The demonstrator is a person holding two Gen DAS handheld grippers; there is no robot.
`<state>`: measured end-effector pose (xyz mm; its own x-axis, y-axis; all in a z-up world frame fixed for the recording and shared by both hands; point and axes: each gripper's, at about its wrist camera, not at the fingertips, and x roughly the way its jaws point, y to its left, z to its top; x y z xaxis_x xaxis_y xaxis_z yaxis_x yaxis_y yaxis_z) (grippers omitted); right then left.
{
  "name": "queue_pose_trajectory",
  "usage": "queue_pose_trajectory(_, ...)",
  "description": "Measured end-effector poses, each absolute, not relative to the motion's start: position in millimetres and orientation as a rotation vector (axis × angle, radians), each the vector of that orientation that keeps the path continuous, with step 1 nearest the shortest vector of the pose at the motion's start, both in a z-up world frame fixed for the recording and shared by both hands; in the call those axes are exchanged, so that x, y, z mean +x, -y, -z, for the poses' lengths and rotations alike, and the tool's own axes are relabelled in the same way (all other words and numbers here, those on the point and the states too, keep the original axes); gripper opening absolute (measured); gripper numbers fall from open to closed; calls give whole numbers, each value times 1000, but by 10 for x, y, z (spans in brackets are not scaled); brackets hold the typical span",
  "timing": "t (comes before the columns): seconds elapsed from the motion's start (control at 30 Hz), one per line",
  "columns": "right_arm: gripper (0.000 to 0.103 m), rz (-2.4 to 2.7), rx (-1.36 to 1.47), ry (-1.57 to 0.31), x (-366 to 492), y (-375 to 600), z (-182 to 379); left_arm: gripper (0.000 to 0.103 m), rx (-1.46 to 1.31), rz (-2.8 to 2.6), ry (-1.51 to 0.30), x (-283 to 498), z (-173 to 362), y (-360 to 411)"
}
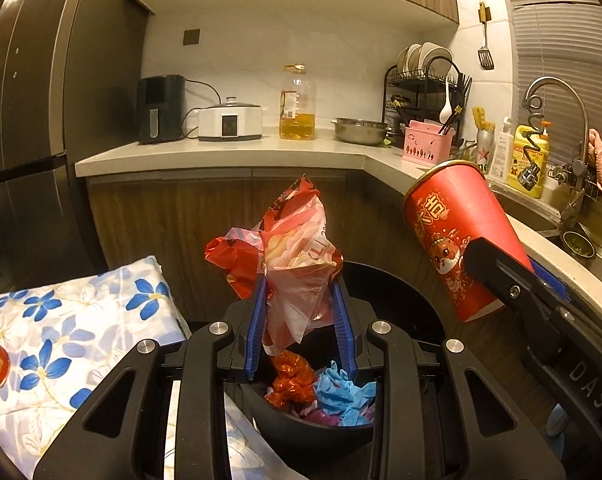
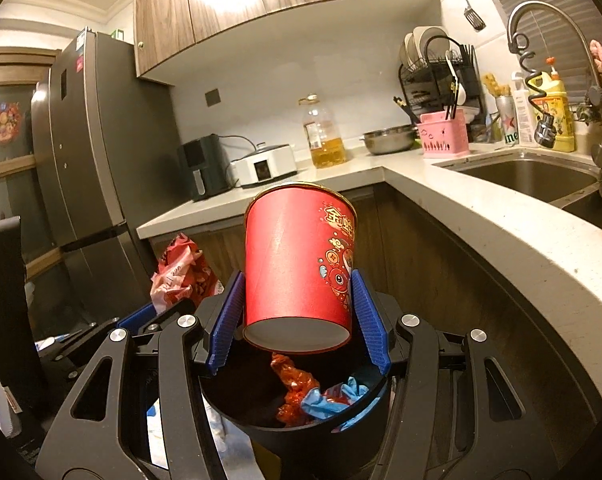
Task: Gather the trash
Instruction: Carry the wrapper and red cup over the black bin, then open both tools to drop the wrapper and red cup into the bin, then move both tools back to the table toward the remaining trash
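L gripper (image 1: 303, 308): blue pads pinched on a crumpled red-and-clear snack bag (image 1: 289, 256), jaws part-way closed w/ the plastic bunched between them. Bag sticks up above the pads and hangs straight over the black bin (image 1: 313, 432). R gripper (image 2: 299, 316): jaws about half open, clamped on both sides of a red paper cup (image 2: 297, 264), pads on its lower wall. Cup sits mouth-up, tilted a bit, base facing the camera, directly above the bin too.

Both grippers point fwd and slightly down over the bin. In the left wrist view the R gripper comes in from the right side of the bin w/ the cup leaning left; in the right wrist view the bag shows left of the bin.

Inside the bin: crumpled orange-red wrapper (image 2: 295, 384) and a blue glove-like wad (image 2: 329, 400).

Left of the bin, a blue-flowered cloth (image 1: 61, 340). Behind the bin, wood-front cabinets under a pale counter (image 2: 481, 216) carrying an oil bottle (image 1: 297, 104), steel bowl (image 1: 359, 130) and pink basket (image 1: 427, 144). Right of the bin, the sink (image 2: 533, 176) w/ faucet. Far left, a dark fridge (image 2: 97, 152).
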<state>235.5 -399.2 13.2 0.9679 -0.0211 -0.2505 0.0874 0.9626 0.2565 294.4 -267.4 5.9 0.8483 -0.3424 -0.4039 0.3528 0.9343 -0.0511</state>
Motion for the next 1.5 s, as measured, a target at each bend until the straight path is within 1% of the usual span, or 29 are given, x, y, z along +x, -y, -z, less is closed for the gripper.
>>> queue_pose_trajectory(0.43, 55, 40, 251, -267, 2547, 3921, -79, 37, 28, 380, -434, 3113, 53, 2712)
queue_pose_trajectory(0.57, 55, 40, 247, -269, 2585, 3919, -79, 46, 17, 381, -441, 3163, 77, 2700)
queue_pose_trajectory(0.63, 55, 41, 250, -270, 2602, 3926, -76, 48, 13, 384, -442, 3177, 89, 2701)
queue_pose_trajectory(0.7, 55, 42, 254, -274, 2620, 3930, -68, 59, 19, 379, -441, 3186, 101, 2701)
queue_pose_trajectory(0.77, 56, 46, 255, -278, 2640, 3938, -57, 65, 23, 372, -440, 3193, 123, 2688)
queue_pose_trajectory(0.83, 56, 49, 256, -281, 2653, 3944, -46, 68, 25, 364, -445, 3206, 142, 2669)
queue_pose_trajectory(0.9, 56, 49, 259, -285, 2669, 3945, -36, 75, 19, 349, -447, 3224, 157, 2638)
queue_pose_trajectory(1.0, 56, 50, 261, -287, 2686, 3943, -28, 82, -15, 343, -457, 3253, 171, 2573)
queue_pose_trajectory(1.2, 57, 48, 268, -312, 2742, 3938, 14, 86, -63, 286, -451, 3247, 189, 2370)
queue_pose_trajectory(1.23, 58, 45, 271, -320, 2758, 3942, 30, 86, -74, 264, -452, 3244, 202, 2306)
queue_pose_trajectory(1.33, 72, 38, 289, -337, 2782, 3956, 69, 87, -99, 228, -466, 3230, 239, 2164)
queue_pose_trajectory(1.5, 72, 46, 296, -346, 2716, 3955, 95, 90, -129, 185, -458, 3102, 237, 1951)
